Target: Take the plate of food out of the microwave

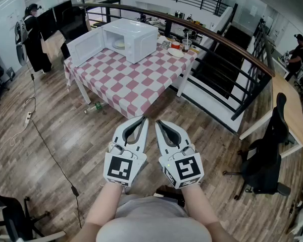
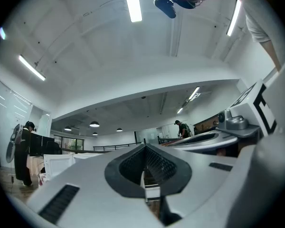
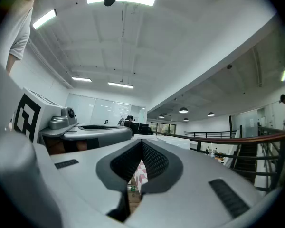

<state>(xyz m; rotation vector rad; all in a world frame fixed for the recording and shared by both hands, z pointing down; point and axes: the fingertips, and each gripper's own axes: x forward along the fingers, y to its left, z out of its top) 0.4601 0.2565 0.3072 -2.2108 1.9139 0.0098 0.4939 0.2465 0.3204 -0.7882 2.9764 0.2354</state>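
A white microwave [image 1: 130, 38] stands on a table with a red-and-white checked cloth [image 1: 126, 77], well ahead of me. Its door [image 1: 85, 46] hangs open to the left. Inside, a plate of food [image 1: 119, 44] shows as a pale disc. My left gripper [image 1: 143, 119] and right gripper [image 1: 158, 121] are held side by side close to my body, over the wooden floor, far short of the table. Both are shut with nothing between the jaws. In the left gripper view the microwave [image 2: 61, 161] is small at the lower left.
A green bottle [image 1: 93, 107] lies on the floor under the table. Cups and dishes [image 1: 179, 47] sit at the table's far right corner. A black railing [image 1: 227, 49] runs along the right. A cable [image 1: 50, 150] crosses the floor at left. An office chair [image 1: 265, 155] stands at right.
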